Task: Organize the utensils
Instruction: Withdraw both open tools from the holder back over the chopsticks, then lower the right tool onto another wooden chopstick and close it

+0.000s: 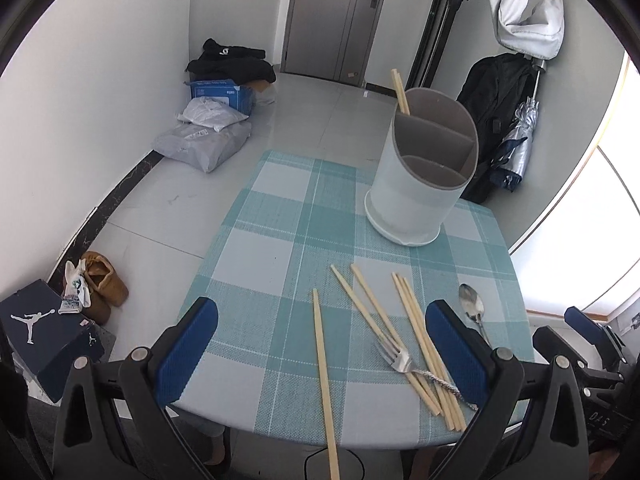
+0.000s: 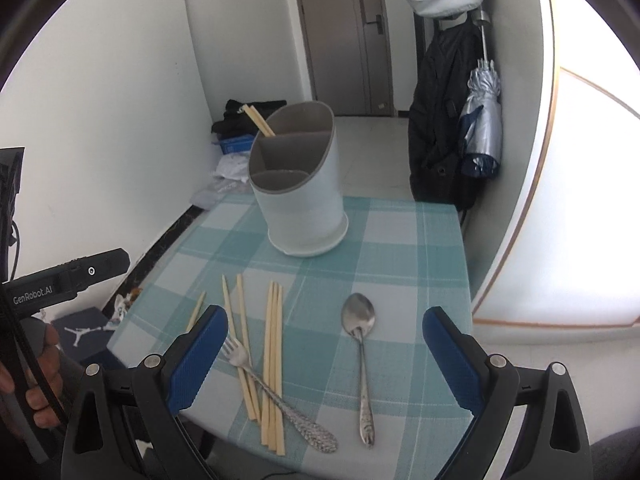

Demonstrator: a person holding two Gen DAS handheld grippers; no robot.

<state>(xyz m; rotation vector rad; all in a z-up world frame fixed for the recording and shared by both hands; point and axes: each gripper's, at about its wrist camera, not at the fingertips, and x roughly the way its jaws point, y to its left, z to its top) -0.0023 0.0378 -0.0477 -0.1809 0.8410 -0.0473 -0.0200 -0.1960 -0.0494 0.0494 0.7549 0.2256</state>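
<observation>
A white utensil holder [image 1: 420,184] [image 2: 300,196] with three grey compartments stands at the far side of the checked table; chopsticks [image 1: 400,92] [image 2: 259,121] lean in its rear compartment. Several loose chopsticks [image 1: 400,336] [image 2: 272,356], a metal fork [image 1: 400,360] [image 2: 276,392] lying over them, and a metal spoon [image 1: 474,312] [image 2: 360,344] rest at the near edge. One chopstick [image 1: 324,372] lies apart to the left. My left gripper [image 1: 320,356] and right gripper [image 2: 324,360] both hover open above the near edge, holding nothing.
The table [image 1: 280,216] [image 2: 400,240] is small, with floor dropping off on its left. A shoebox [image 1: 44,332] and shoes [image 1: 100,284] sit on the floor left. Bags and boxes [image 1: 216,120] lie by the wall. A coat and umbrella [image 2: 460,120] hang at right.
</observation>
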